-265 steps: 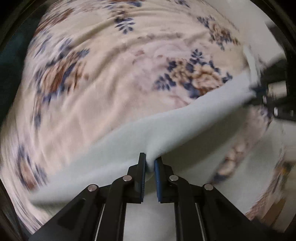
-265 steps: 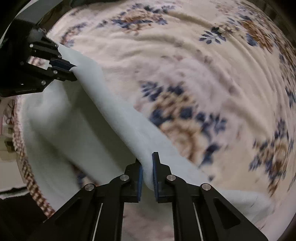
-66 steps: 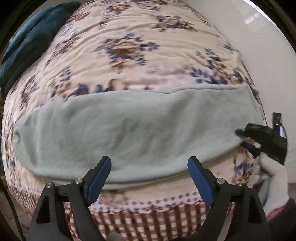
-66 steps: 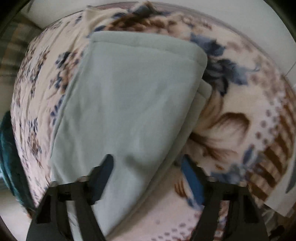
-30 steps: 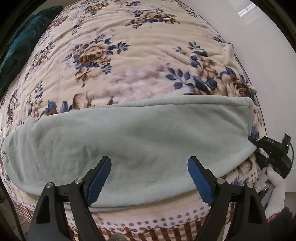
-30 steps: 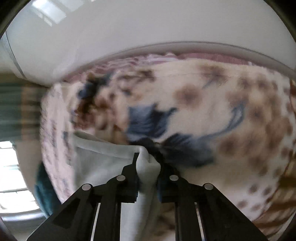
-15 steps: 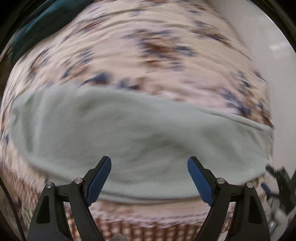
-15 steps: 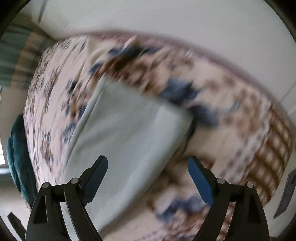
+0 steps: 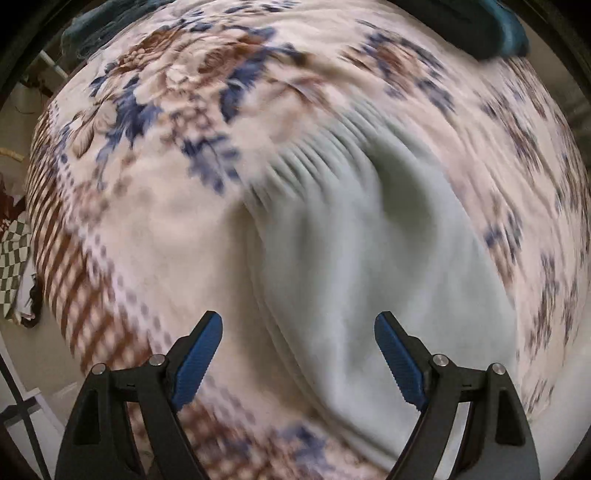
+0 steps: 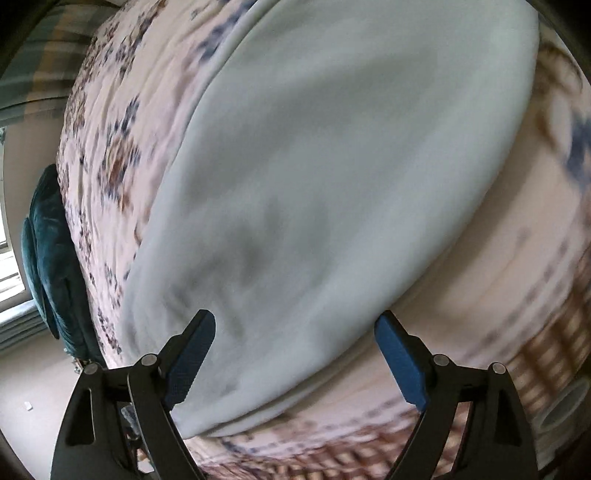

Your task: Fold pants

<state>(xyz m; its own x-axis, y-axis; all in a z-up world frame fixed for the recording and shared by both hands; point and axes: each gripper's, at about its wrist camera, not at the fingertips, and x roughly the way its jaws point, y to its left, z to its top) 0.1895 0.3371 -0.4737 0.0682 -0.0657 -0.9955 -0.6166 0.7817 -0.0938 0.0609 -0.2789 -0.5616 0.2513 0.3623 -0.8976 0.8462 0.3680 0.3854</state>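
Observation:
The pale mint-green pants (image 9: 369,258) lie folded lengthwise on a floral blanket (image 9: 177,110). In the left wrist view I see their gathered elastic waistband (image 9: 314,155) at the far end, blurred by motion. My left gripper (image 9: 298,354) is open and empty, just above the near part of the pants. In the right wrist view the pants (image 10: 314,184) fill the middle as a long flat strip. My right gripper (image 10: 295,350) is open and empty, close over the cloth.
The blanket has a brown checked border (image 9: 92,314) (image 10: 535,350) at the bed's edge. A dark teal cushion (image 10: 51,266) lies at the bed's far side, also in the left wrist view (image 9: 495,26). Bare floor (image 10: 37,387) shows beyond the bed.
The right gripper shut on a pants corner a second ago, then let go and opened. The left gripper stayed open and swung round toward the waistband end. Both views are blurred by motion.

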